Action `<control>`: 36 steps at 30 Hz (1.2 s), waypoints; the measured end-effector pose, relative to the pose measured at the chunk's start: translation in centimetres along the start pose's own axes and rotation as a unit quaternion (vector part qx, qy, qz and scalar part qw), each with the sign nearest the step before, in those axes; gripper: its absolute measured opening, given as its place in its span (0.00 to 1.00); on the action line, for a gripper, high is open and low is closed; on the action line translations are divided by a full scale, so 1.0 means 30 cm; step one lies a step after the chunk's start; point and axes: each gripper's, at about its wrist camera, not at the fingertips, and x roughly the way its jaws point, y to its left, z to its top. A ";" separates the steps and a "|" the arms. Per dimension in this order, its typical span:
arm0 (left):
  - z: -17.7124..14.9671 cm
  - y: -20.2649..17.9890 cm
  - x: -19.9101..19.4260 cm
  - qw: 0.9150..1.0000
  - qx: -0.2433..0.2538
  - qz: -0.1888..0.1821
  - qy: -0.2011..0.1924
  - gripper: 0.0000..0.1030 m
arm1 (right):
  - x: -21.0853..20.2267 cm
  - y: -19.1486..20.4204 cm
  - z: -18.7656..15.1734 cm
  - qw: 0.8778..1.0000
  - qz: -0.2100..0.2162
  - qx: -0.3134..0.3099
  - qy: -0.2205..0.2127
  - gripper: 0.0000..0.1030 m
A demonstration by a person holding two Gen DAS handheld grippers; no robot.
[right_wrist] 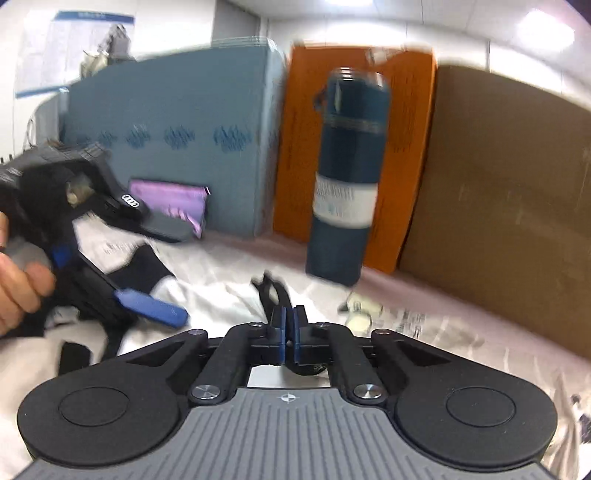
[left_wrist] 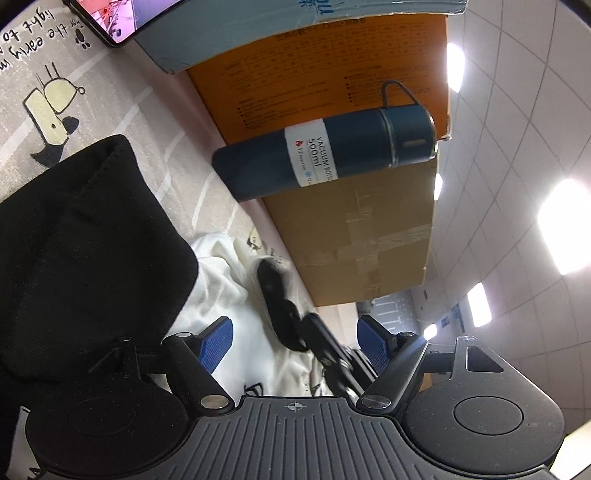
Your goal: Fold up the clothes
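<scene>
A white garment with black sleeves (left_wrist: 236,280) lies crumpled on a patterned cloth. A black sleeve or panel (left_wrist: 88,236) fills the left of the left wrist view. My left gripper (left_wrist: 295,339) is open, its blue pads (left_wrist: 218,343) wide apart above the white fabric. It also shows in the right wrist view (right_wrist: 147,302), held by a hand. My right gripper (right_wrist: 290,321) is shut on a black trim edge of the garment (right_wrist: 271,291), over the white fabric (right_wrist: 207,284). The right gripper appears in the left wrist view (left_wrist: 325,347) between the left fingers.
A dark blue vacuum bottle (left_wrist: 325,155) (right_wrist: 343,177) stands close behind the garment. Behind it are an orange box (left_wrist: 321,66), a brown cardboard box (left_wrist: 369,236) and a blue-grey box (right_wrist: 177,147). A phone (left_wrist: 118,18) leans against the blue-grey box.
</scene>
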 end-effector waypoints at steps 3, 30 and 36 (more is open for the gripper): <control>-0.003 -0.008 0.001 1.000 -0.002 -0.011 0.002 0.73 | -0.088 0.054 0.013 0.999 0.020 -0.030 -0.031 0.01; -0.032 -0.028 0.006 0.999 -0.006 -0.027 0.017 0.74 | -0.140 0.190 -0.035 0.992 -0.008 -0.115 -0.042 0.06; -0.093 -0.067 -0.032 0.998 0.043 0.017 0.037 0.71 | -0.194 0.334 -0.095 0.991 0.023 -0.131 -0.018 0.06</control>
